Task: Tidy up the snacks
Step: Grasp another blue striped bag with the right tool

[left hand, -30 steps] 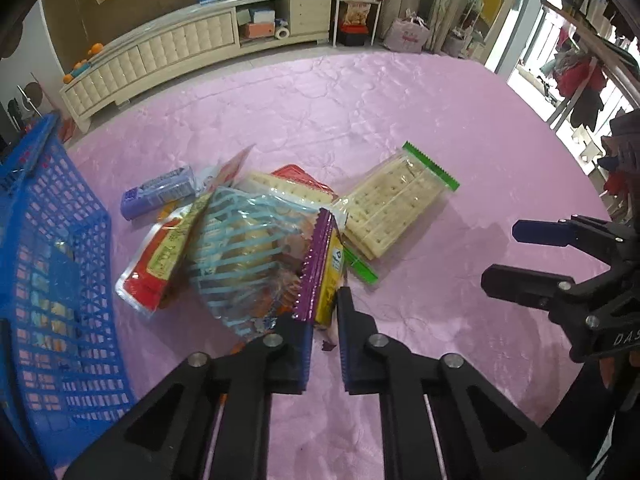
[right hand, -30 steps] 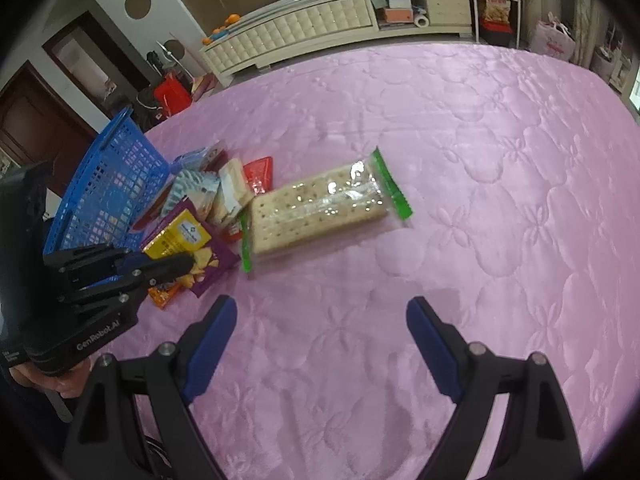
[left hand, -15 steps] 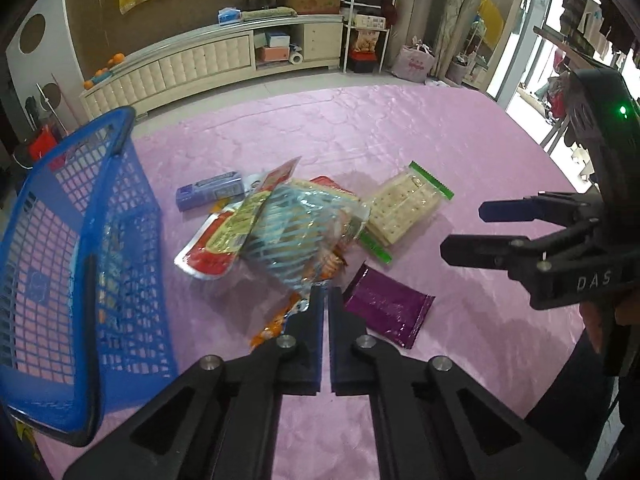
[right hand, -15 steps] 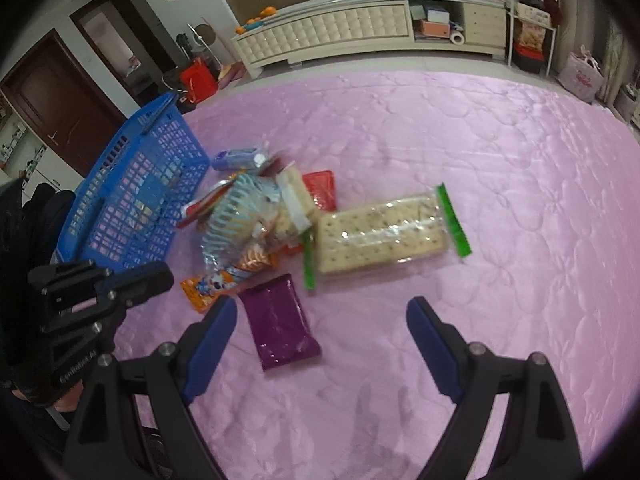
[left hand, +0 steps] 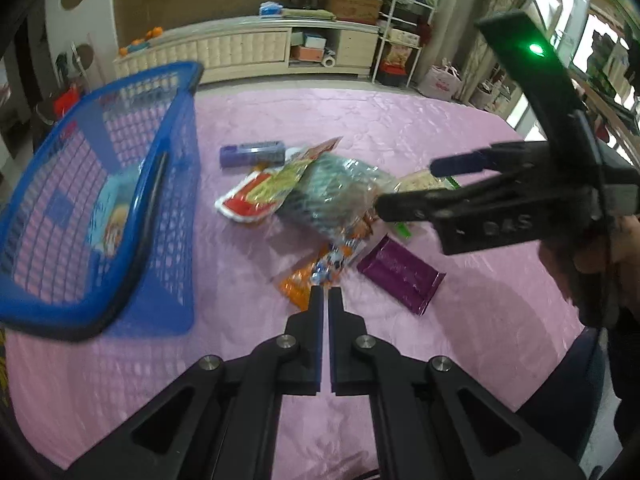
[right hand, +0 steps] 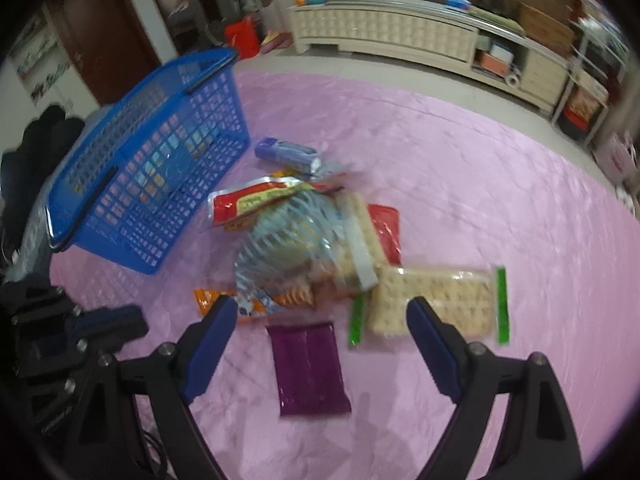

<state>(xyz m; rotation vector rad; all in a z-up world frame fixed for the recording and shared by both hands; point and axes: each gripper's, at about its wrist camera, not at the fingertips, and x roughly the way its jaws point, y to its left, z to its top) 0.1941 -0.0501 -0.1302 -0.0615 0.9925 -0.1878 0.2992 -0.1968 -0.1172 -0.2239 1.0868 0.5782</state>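
A pile of snack packets lies on the pink quilted cloth (right hand: 460,168). In it are a pale blue striped bag (right hand: 288,240), a red and green packet (right hand: 248,200), an orange packet (left hand: 308,280) and a cracker pack (right hand: 436,300) with green ends. A purple packet (right hand: 308,368) lies flat by itself, nearest me. My left gripper (left hand: 325,294) is shut with nothing in it, its tips just short of the orange packet. My right gripper (right hand: 320,308) stands open above the purple packet's far end, apart from it.
A blue mesh basket (right hand: 148,168) stands left of the pile, with one packet (left hand: 116,216) inside. A purple-blue tube pack (right hand: 286,152) lies behind the pile. A long cream cabinet (left hand: 248,52) and shelves stand beyond the table.
The purple packet, earlier upright at my left fingers, now lies flat away from the pile. The left jaws closed fully and drew back. My right gripper swung left over that packet.
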